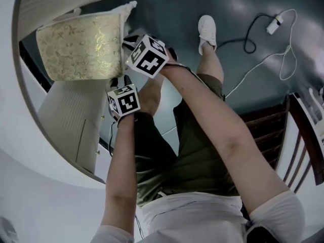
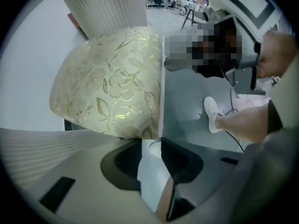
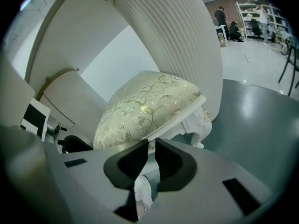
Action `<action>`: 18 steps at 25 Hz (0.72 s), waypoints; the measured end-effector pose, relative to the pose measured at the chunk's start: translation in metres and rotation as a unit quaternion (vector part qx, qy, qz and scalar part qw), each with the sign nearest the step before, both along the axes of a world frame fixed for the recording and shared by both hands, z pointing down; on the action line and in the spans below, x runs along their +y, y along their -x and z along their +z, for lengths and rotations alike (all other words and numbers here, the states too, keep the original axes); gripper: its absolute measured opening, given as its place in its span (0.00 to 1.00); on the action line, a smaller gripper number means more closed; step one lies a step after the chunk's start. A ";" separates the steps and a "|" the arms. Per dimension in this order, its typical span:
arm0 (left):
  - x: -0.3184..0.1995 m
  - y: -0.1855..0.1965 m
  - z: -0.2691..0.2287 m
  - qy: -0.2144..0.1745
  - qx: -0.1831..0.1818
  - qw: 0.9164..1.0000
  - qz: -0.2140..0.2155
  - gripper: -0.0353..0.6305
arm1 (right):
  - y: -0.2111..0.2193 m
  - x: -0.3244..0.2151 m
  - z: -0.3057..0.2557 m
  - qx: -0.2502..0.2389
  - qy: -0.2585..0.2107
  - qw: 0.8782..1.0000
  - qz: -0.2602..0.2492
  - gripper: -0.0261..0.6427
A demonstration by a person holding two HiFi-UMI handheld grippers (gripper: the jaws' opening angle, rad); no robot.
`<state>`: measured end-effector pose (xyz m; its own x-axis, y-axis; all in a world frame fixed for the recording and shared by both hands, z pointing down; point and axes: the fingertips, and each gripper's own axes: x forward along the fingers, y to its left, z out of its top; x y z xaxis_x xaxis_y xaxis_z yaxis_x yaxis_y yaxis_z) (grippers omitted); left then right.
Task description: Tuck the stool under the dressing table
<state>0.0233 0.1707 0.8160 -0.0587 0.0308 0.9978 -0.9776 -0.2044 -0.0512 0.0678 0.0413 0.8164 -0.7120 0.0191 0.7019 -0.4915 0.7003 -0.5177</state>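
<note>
While the stool (image 1: 81, 44) sits at 10 o'clock in the head view, between the ribbed legs of the white dressing table (image 1: 63, 120), its gold cushion lies long from 9 to 3 o'clock. The left gripper (image 2: 150, 150) has its jaws apart beside the stool's corner. The right gripper (image 3: 150, 148) has its jaws together, holding nothing.

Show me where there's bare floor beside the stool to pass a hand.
Bare floor lies between the stool and the shoe. Past the shoe the cable clutters it. Elsewhere the dressing table hems the stool.
</note>
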 end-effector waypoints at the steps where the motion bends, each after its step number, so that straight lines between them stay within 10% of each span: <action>1: -0.004 0.011 0.000 -0.004 -0.001 1.000 -0.008 0.24 | 0.010 -0.003 -0.001 -0.002 -0.001 1.000 0.004 0.09; 18: -0.059 0.117 -0.012 -0.053 -0.091 0.994 -0.012 0.26 | 0.120 -0.054 -0.022 -0.065 -0.009 0.997 0.045 0.06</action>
